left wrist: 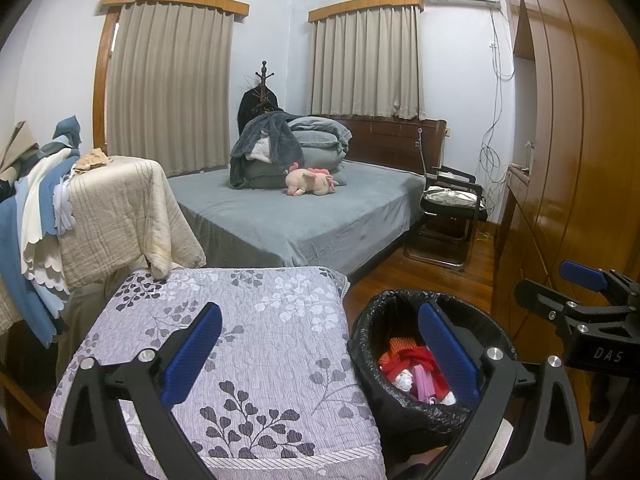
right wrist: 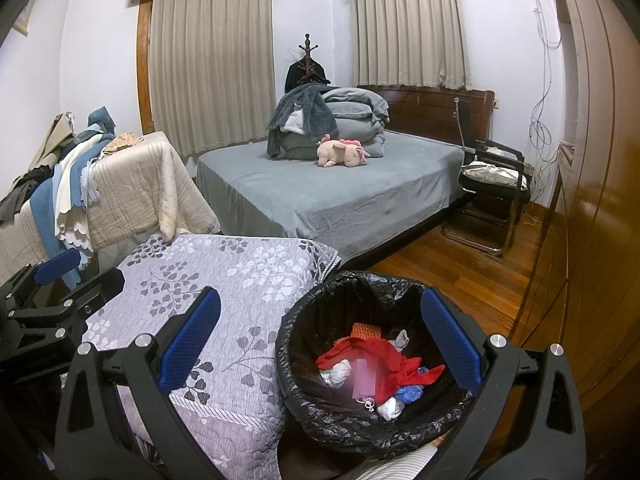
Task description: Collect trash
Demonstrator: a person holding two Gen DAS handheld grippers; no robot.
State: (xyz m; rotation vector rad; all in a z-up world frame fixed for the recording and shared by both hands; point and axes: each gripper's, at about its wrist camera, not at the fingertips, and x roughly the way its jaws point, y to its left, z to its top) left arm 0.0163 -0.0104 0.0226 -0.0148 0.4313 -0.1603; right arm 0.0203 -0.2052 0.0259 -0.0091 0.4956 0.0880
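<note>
A bin lined with a black bag [right wrist: 296, 320] stands on the wooden floor, below and between my right gripper's blue pads. It holds red wrappers [right wrist: 372, 356], crumpled white paper [right wrist: 336, 372], a blue scrap [right wrist: 408, 392] and a blurred pink slip [right wrist: 362, 380]. My right gripper [right wrist: 320, 340] is open over the bin with nothing between its fingers. My left gripper [left wrist: 320, 354] is open too, spanning the quilt edge and the bin [left wrist: 372, 320], and holds nothing. Each gripper shows in the other's view: the right gripper [left wrist: 560, 286] and the left gripper [right wrist: 76, 280].
A leaf-patterned lilac quilt [left wrist: 240, 320] covers a low surface left of the bin. Behind it are a grey bed [left wrist: 304, 216] with a pink plush toy [left wrist: 310, 182], a cloth-draped stand [left wrist: 116, 208], a black chair [left wrist: 452, 208] and a wooden wardrobe [left wrist: 568, 140] on the right.
</note>
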